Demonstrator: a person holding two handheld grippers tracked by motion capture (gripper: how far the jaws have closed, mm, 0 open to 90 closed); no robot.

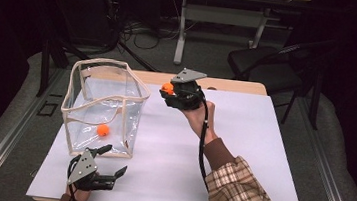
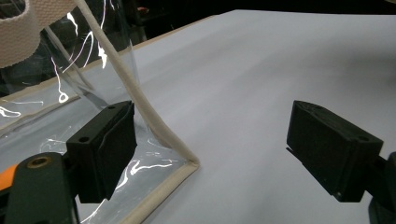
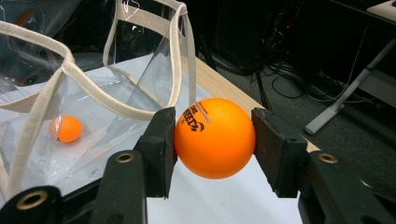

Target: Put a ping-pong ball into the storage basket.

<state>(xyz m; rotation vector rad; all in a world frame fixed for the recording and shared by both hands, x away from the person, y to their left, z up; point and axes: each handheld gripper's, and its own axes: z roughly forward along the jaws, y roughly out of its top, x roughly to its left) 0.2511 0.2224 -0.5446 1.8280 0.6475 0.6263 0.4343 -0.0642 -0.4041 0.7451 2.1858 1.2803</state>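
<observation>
Dim room, white surface point(image 1: 243, 137). Orange ball point(image 3: 215, 137) clamped between both jaws of the right hand-held gripper point(image 1: 171, 92), raised just beside the clear bag point(image 1: 79, 90), likely for dropping in beside the second ball point(image 1: 103, 131). Left hand-held gripper point(image 2: 212, 149) released, straddling the bag's near corner, probably steadying it.
</observation>
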